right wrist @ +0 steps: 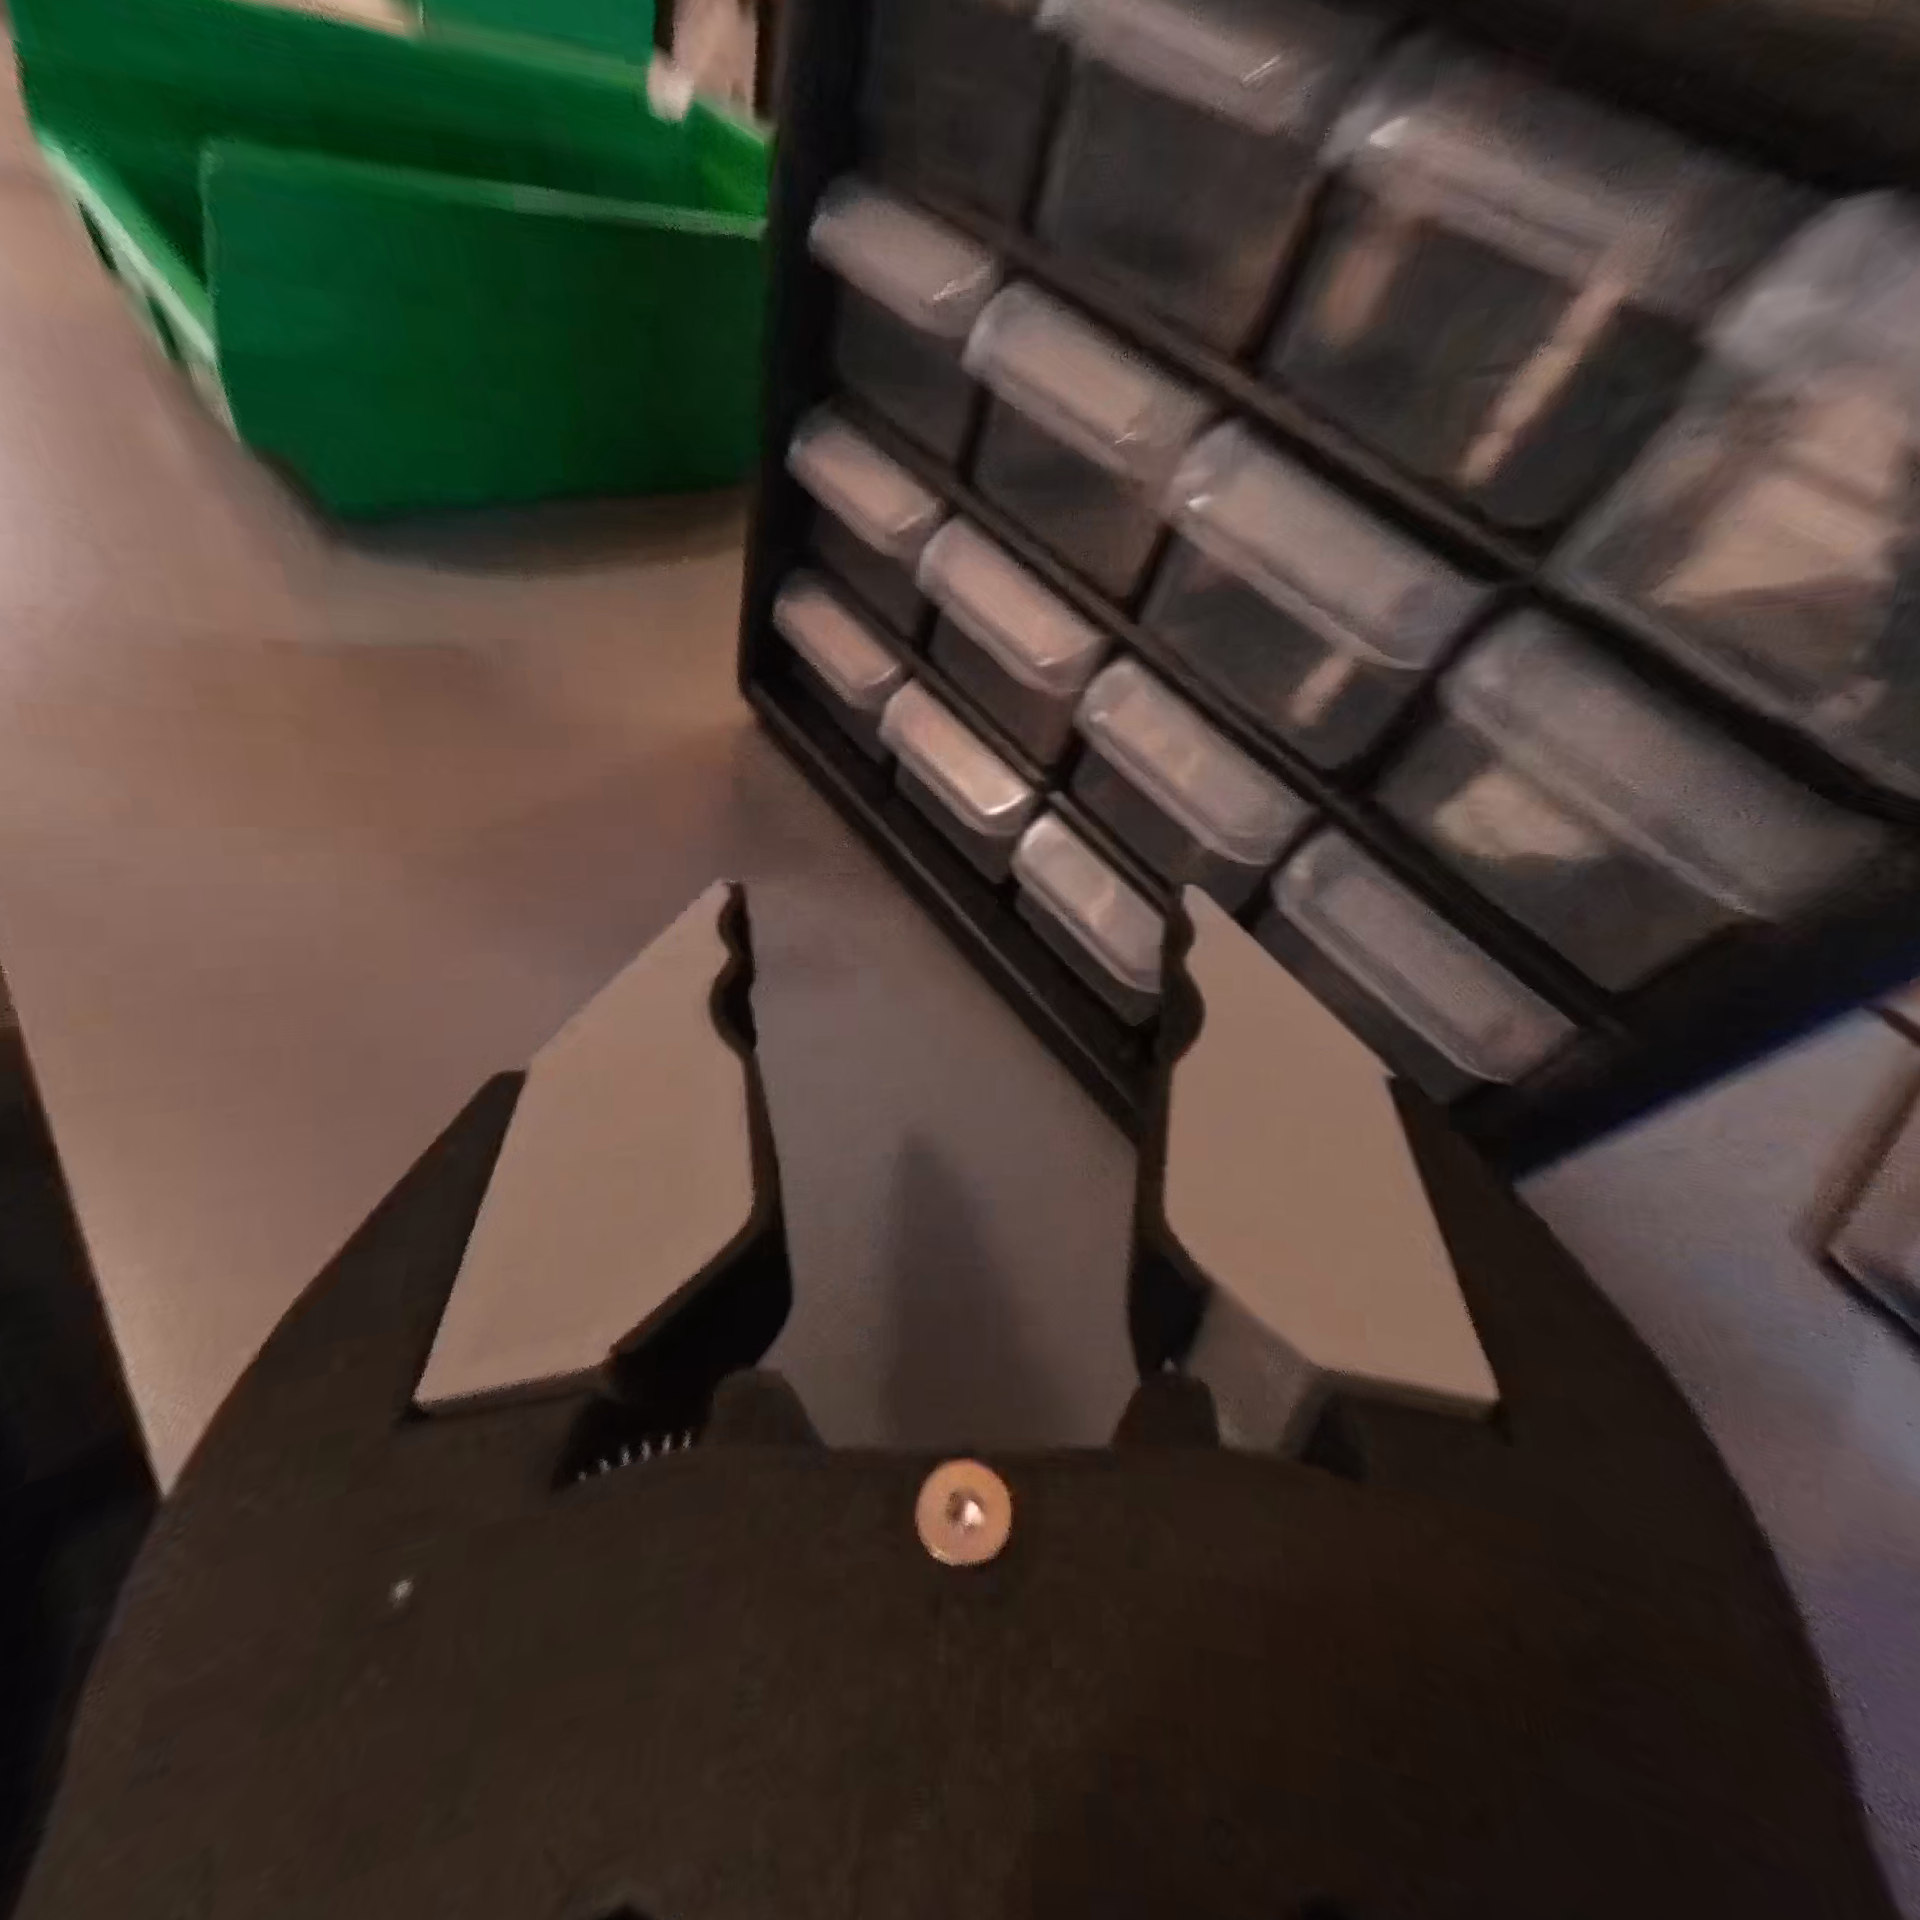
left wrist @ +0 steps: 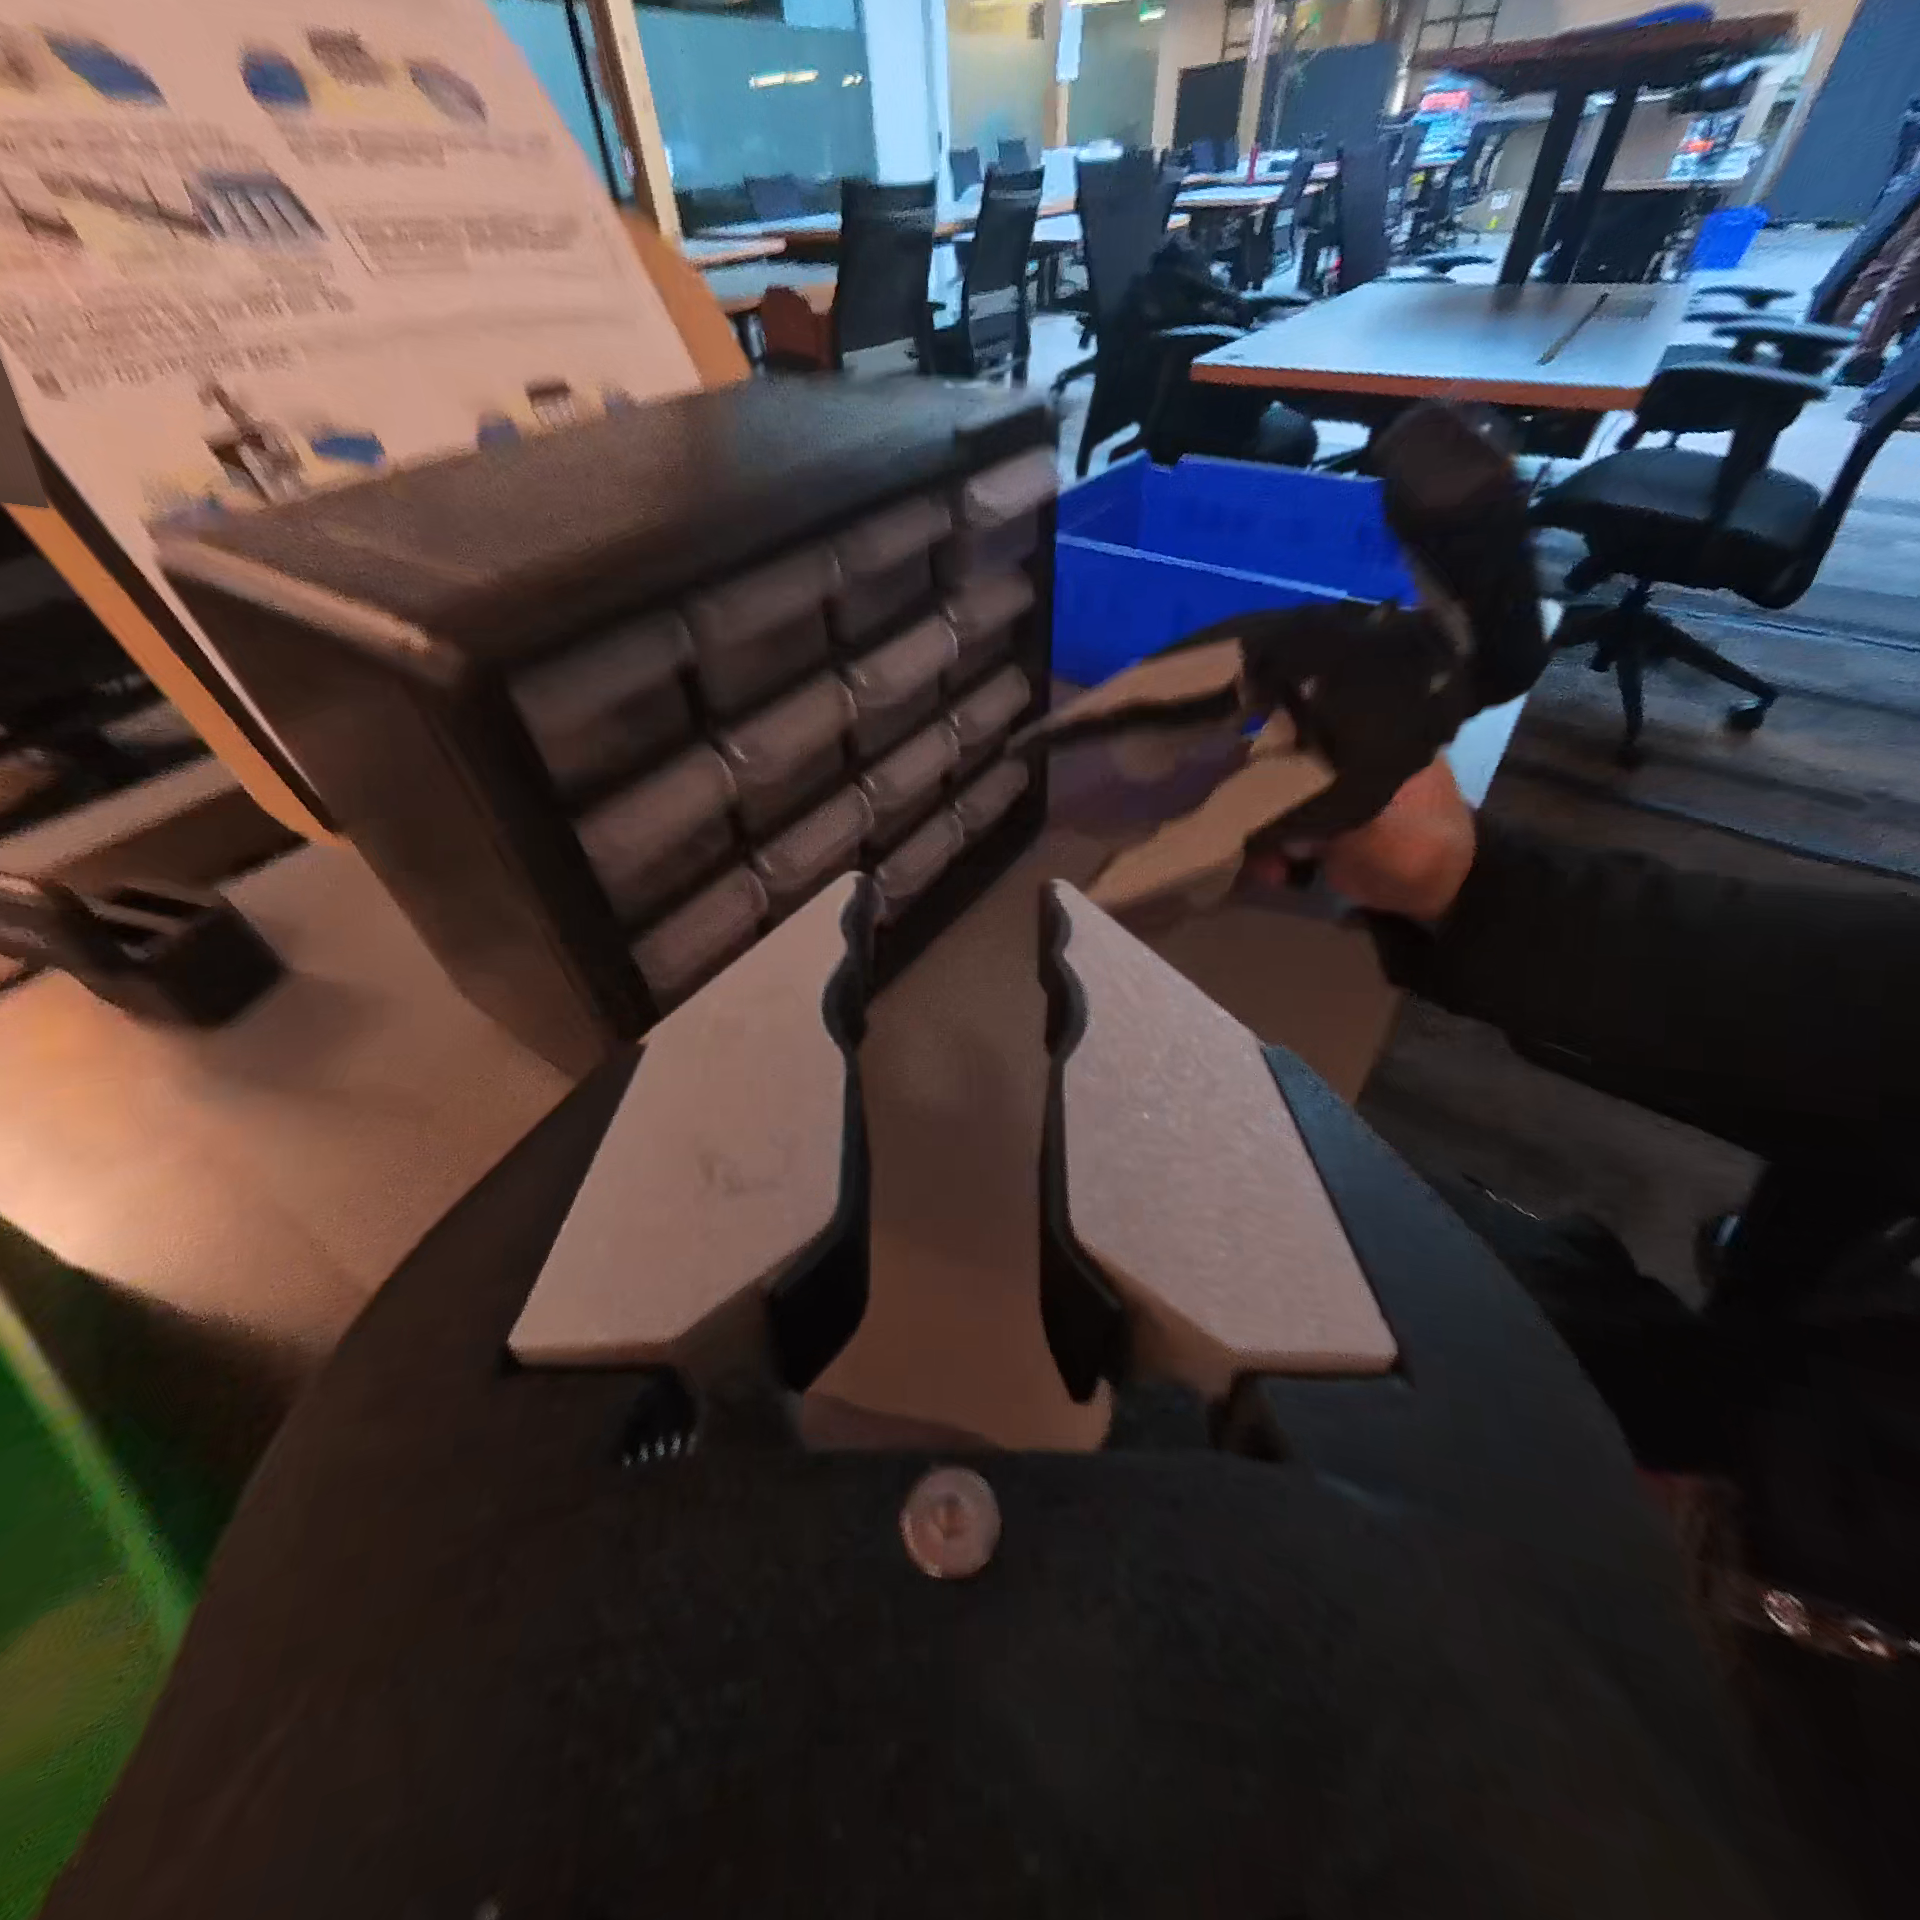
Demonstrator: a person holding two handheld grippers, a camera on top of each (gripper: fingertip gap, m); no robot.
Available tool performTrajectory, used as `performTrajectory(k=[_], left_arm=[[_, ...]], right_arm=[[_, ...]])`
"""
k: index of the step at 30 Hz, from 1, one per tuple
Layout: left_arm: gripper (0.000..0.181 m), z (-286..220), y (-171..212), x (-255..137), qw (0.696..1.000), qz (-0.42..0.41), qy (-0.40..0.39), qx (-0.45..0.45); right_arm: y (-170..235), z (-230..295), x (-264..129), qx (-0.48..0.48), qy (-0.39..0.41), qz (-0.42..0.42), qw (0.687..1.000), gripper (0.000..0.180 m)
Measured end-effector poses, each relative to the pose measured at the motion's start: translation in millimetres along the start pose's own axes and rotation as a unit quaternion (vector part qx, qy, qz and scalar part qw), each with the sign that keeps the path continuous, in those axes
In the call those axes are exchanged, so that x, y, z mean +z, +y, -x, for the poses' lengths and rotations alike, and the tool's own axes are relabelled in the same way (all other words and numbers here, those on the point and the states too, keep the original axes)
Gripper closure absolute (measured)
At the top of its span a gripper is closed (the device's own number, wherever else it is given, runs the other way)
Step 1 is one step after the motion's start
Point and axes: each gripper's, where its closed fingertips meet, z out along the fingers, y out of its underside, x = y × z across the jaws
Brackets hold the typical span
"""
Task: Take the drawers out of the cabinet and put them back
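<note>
Left hand-held gripper [left wrist: 951,935] was parted, empty, near cabinet [left wrist: 623,665] base; right hand-held gripper [right wrist: 961,935] gaped wider, likely sized for a bottom-row drawer [right wrist: 1091,904]; all drawers seated.

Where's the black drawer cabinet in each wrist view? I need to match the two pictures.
Left wrist view: the cabinet sits left of centre, above and beyond the left gripper.
Right wrist view: it fills the upper right, just beyond the right gripper.
Shared landmark: the cabinet's grid of translucent drawers.
</note>
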Motion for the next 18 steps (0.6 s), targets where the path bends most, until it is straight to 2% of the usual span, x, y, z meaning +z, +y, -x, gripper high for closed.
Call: performTrajectory(k=[2,4,7,9,12,15,18], left_arm=[[0.144,-3,27,17,1.0,0.018,-0.014,-0.013],[0.136,-1,45,29,0.999,0.019,-0.037,-0.012],[0.137,7,59,41,0.997,0.009,-0.072,-0.015],[0.134,15,67,48,0.995,0.01,-0.098,-0.019],[0.154,20,73,55,0.992,-0.033,-0.123,-0.014],[0.15,24,76,58,0.99,-0.045,-0.13,-0.006],[0.156,29,72,55,0.99,-0.066,-0.124,-0.009]], right_arm=[[-7,-20,-14,0.032,0.031,-0.044,0.998,0.108],[-9,-30,-24,0.069,0.032,-0.07,0.995,0.096],[-5,-39,-33,0.112,0.03,-0.087,0.989,0.081],[-4,-41,-34,0.125,0.029,-0.089,0.988,0.08],[0,-38,-31,0.123,0.023,-0.078,0.989,0.081],[4,-33,-25,0.116,0.014,-0.061,0.991,0.08],[7,-33,-20,0.108,0.017,-0.049,0.993,0.082]])
